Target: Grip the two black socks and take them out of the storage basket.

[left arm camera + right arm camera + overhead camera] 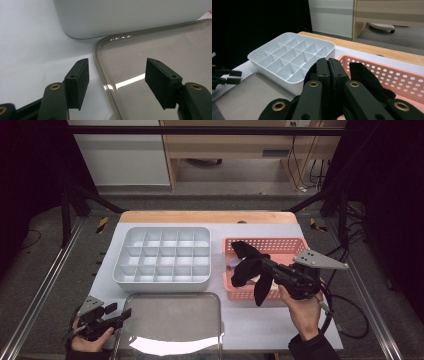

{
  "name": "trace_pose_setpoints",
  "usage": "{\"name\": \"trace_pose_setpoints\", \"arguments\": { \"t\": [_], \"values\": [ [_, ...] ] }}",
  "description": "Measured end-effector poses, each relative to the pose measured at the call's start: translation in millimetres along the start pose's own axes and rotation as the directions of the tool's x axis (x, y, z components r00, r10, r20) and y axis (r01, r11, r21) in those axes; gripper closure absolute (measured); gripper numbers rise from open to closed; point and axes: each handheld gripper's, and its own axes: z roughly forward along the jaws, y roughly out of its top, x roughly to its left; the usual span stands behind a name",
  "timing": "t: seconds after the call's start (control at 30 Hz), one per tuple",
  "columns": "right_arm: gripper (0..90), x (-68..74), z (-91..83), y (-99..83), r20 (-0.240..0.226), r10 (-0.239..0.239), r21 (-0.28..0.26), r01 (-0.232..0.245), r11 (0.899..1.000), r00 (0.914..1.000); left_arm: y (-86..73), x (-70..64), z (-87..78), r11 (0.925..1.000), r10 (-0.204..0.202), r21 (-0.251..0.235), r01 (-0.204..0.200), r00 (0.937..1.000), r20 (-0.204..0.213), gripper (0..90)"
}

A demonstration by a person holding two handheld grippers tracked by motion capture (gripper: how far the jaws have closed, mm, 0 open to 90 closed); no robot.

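A black cloth [247,270] hangs above the pink perforated basket [265,241] with my right gripper [263,265] shut on it. In the right gripper view the jaws are pressed together at my right gripper [330,62], and folds of the black cloth [364,75] bunch around them. My left gripper [121,316] stands open low at the front left, beside the left edge of the metal tray [172,320]. In the left gripper view my left gripper [116,68] straddles the tray's rim [98,65] with nothing between its jaws.
A white divided organiser [162,286] with several bare compartments sits behind the metal tray and left of the basket. Its wall [125,17] is close ahead of the left gripper. The table's wooden far edge [207,216] lies beyond.
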Motion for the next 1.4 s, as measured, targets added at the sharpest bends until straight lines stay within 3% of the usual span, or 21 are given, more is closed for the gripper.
{"name": "trace_pose_setpoints", "arguments": {
  "t": [0.43,0.77,1.13,1.4],
  "values": [
    [87.6,13.9,-14.3,-27.3,-0.085,-0.010,0.047,0.014,0.999,0.9963,0.1,-0.3,0.4,1.0000,-0.001,-0.004,0.001,1.0000,-0.001,35.3],
    [87.5,12.0,-10.4,-57.4,-0.100,0.015,0.122,-0.002,0.993,0.9949,0.1,-0.5,0.5,1.0000,-0.001,-0.004,0.001,1.0000,-0.002,35.2],
    [87.4,4.1,10.8,-94.9,-0.073,0.048,0.238,-0.030,0.971,0.9962,0.1,-0.5,0.3,1.0000,0.001,-0.006,-0.001,1.0000,-0.001,35.3],
    [87.0,-1.6,29.6,-118.7,-0.032,0.062,0.314,-0.048,0.948,0.9976,0.3,-0.9,0.5,1.0000,0.008,-0.006,-0.008,1.0000,0.000,35.3]
  ]
}}
